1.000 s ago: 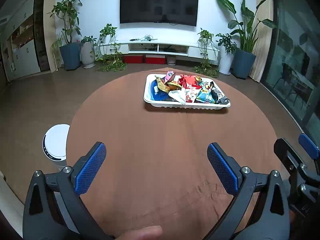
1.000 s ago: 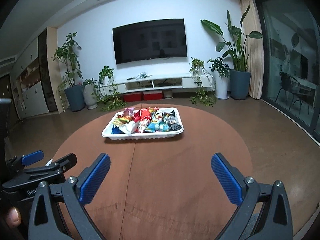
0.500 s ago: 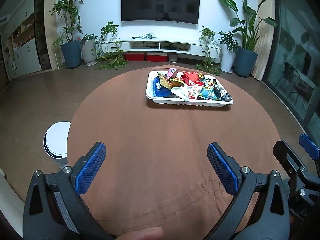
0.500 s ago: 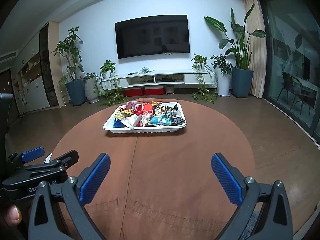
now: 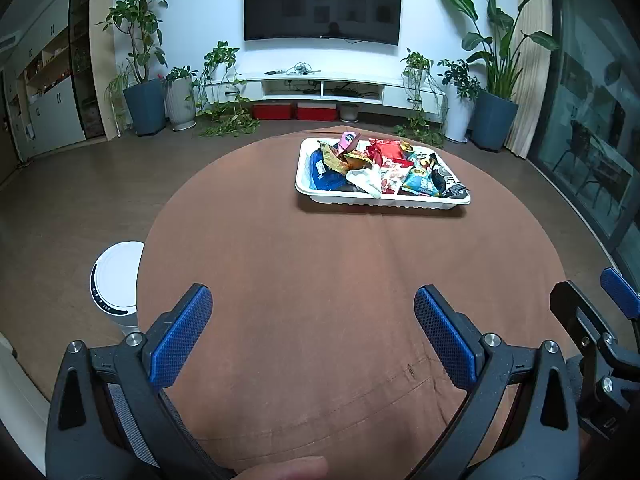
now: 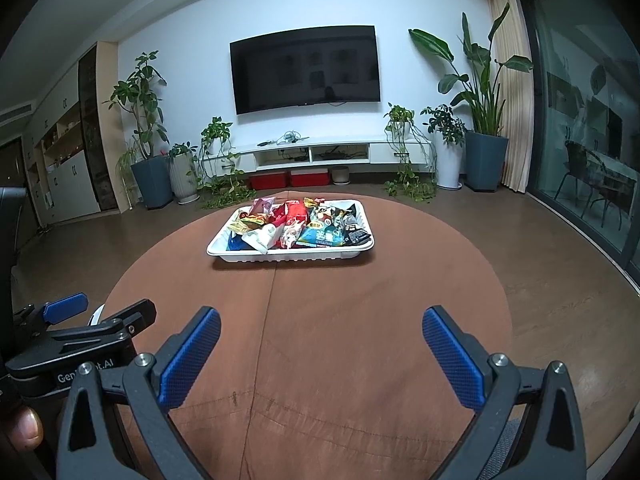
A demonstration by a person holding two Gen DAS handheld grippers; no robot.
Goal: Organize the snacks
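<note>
Since a second ago both cameras have drawn a little nearer to the white tray (image 5: 310, 194), which sits lower and larger in each view, while the snacks in it lie as before. The tray (image 6: 280, 257) rests on the far half of the round desk (image 5: 320, 280) under a brown cloth, well apart from both tools. It is heaped with snack packets (image 5: 384, 168): a blue packet (image 5: 322, 172) at its left end, a red packet (image 6: 294, 212) near the middle, a white packet (image 6: 262, 238) draped toward the near rim, and a teal packet (image 6: 322, 236) toward the right.

The left gripper (image 5: 314, 330) hovers above the near part of the desk, its jaws spread wide with nothing between the blue pads (image 5: 182, 340). The right gripper (image 6: 320, 354) hangs beside it at much the same height, jaws likewise wide and empty; in the left wrist view its blue-tipped finger (image 5: 618, 292) shows at the right edge.

A white cylindrical appliance (image 5: 116, 280) stands on the floor just beside the desk's left edge. Behind, a dark television (image 6: 306, 68) hangs on the wall above a low white cabinet (image 6: 320, 154), flanked by potted plants (image 6: 482, 120).
</note>
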